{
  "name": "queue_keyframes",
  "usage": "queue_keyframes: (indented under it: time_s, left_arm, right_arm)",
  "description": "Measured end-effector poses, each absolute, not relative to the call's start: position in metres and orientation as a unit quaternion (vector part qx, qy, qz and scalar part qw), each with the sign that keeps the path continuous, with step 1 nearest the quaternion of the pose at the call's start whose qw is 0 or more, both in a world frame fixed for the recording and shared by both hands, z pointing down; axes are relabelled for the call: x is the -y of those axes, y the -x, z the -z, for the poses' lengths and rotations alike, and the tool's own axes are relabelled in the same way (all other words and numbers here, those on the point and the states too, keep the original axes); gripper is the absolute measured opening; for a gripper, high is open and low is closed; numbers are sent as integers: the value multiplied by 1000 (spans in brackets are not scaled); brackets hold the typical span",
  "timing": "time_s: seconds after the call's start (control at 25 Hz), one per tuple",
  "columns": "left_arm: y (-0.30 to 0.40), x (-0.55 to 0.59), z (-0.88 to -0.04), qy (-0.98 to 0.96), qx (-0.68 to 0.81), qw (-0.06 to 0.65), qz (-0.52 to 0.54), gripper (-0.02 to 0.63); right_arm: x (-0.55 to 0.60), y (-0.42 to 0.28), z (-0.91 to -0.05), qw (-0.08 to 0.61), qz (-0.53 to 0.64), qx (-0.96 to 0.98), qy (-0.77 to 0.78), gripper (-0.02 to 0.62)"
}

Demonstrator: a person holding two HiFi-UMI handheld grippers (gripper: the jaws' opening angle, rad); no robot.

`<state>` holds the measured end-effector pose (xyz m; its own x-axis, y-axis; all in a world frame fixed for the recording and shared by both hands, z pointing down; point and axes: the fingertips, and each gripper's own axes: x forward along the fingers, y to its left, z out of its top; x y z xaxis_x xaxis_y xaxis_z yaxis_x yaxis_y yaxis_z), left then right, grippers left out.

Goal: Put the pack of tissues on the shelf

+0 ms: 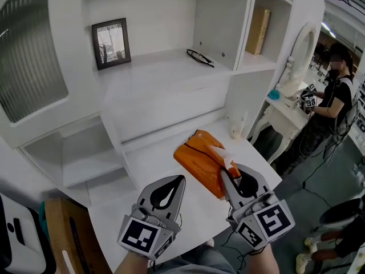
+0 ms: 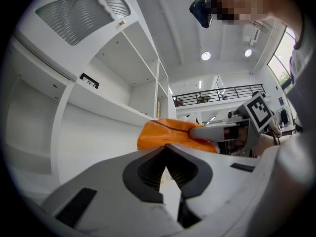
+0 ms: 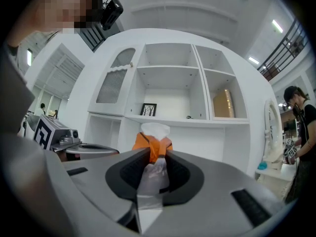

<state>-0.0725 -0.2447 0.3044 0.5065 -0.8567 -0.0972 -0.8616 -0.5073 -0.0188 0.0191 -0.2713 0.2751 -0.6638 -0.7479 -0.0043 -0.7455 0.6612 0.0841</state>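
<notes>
The orange pack of tissues point(image 1: 198, 157) hangs tilted just above the white desk top point(image 1: 154, 170), a white tissue sticking out of its near end. My right gripper point(image 1: 227, 173) is shut on that near end; in the right gripper view the pack point(image 3: 153, 143) is pinched between the jaws of the right gripper point(image 3: 156, 155). To the pack's left my left gripper point(image 1: 178, 179) is shut with nothing in it, clear of the pack. The left gripper view shows the pack point(image 2: 165, 132) beyond the left gripper point(image 2: 165, 149). The open shelf point(image 1: 165, 68) lies above and behind.
A framed picture point(image 1: 111, 43) and a pair of glasses point(image 1: 199, 57) lie on the shelf. A tan box point(image 1: 259, 31) stands in the right cubby. A small white bottle point(image 1: 236, 128) sits at the desk's back right. A person point(image 1: 336, 99) stands by a white dressing table point(image 1: 285, 104).
</notes>
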Motion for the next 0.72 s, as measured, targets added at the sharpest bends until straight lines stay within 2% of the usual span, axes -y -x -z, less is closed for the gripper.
queue_keyframes:
  time_s: [0.72]
  left_arm:
    - [87, 270, -292, 843, -535, 41, -41, 26]
  right_arm:
    - [323, -12, -185, 0, 104, 921, -375, 77]
